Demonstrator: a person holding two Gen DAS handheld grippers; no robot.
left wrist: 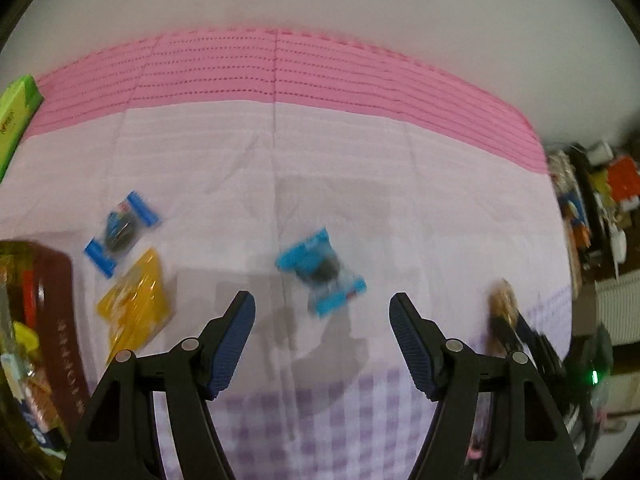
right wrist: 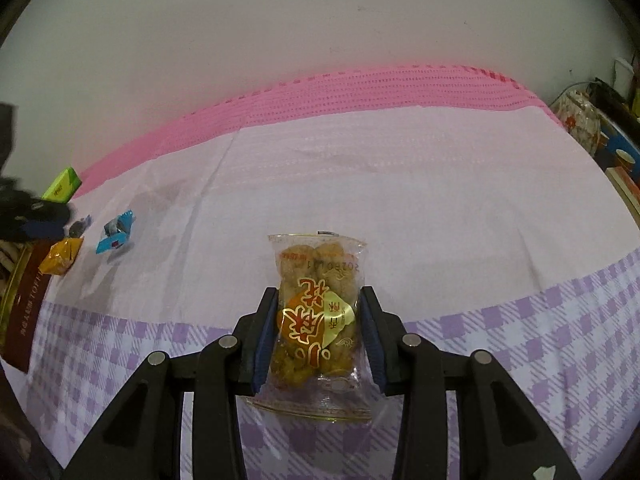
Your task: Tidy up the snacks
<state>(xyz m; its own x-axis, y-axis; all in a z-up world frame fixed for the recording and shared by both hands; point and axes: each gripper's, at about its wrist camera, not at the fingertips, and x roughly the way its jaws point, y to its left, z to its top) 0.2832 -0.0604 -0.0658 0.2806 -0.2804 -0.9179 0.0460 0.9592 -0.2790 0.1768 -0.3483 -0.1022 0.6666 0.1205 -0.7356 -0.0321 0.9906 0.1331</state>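
Observation:
My right gripper (right wrist: 319,292) is shut on a clear packet of brown fried snacks (right wrist: 316,276) with a red and gold label, held just above the cloth. In the blurred left wrist view, my left gripper (left wrist: 322,298) is open and empty above a light blue cookie packet (left wrist: 320,270). A dark blue cookie packet (left wrist: 122,232) and a yellow packet (left wrist: 136,304) lie to its left. The right wrist view shows the light blue packet (right wrist: 116,236) and the yellow packet (right wrist: 64,256) far left. The right gripper's held snack (left wrist: 504,300) appears at the right.
A brown tin (left wrist: 60,320) holding several snacks stands at the left edge, also seen as brown tin (right wrist: 24,304). A green box (left wrist: 16,120) lies at the back left. The bed's pink-bordered cloth (left wrist: 280,68) meets a white wall. Cluttered shelves (left wrist: 592,208) stand to the right.

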